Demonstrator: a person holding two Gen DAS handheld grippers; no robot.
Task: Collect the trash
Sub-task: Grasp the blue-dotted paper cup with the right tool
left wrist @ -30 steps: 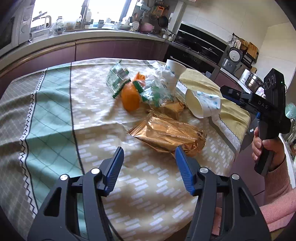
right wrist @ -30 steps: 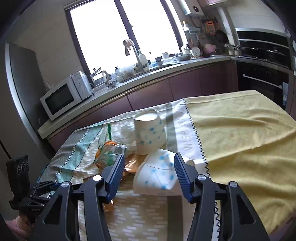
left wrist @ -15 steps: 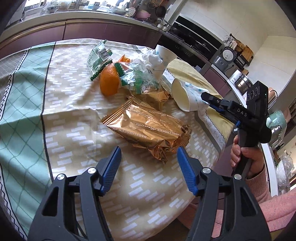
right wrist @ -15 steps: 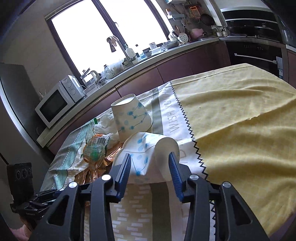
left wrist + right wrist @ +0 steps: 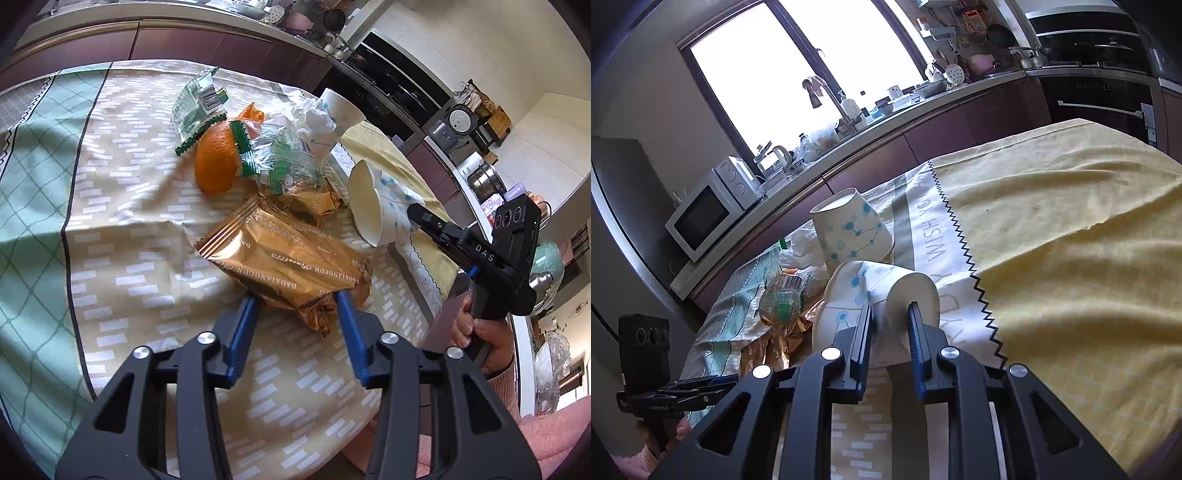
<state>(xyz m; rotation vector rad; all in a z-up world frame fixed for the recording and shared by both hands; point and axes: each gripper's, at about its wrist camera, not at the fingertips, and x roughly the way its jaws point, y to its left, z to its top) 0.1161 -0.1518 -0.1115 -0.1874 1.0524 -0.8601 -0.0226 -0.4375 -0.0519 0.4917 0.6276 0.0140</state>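
A gold snack wrapper (image 5: 288, 258) lies on the patterned tablecloth (image 5: 122, 229). My left gripper (image 5: 295, 306) is closing, and its blue pads press the wrapper's crumpled near end. A tipped paper cup (image 5: 871, 291) with blue dots lies beside it, also in the left wrist view (image 5: 369, 206). My right gripper (image 5: 890, 314) is closing on the cup's base and squeezes it. Behind sit an orange peel (image 5: 216, 162), green-and-clear wrappers (image 5: 280, 162), crumpled tissue (image 5: 310, 114) and an upturned paper cup (image 5: 849, 229).
A smaller gold wrapper (image 5: 317, 203) lies under the green ones. A yellow cloth (image 5: 1071, 240) covers the table's right part. The table's edge runs close to both hands. A counter with a microwave (image 5: 701, 218) and a sink lies beyond.
My left gripper moved forward to the gold wrapper and its jaws narrowed onto the near end. My right jaws closed in on the tipped cup's base, denting it.
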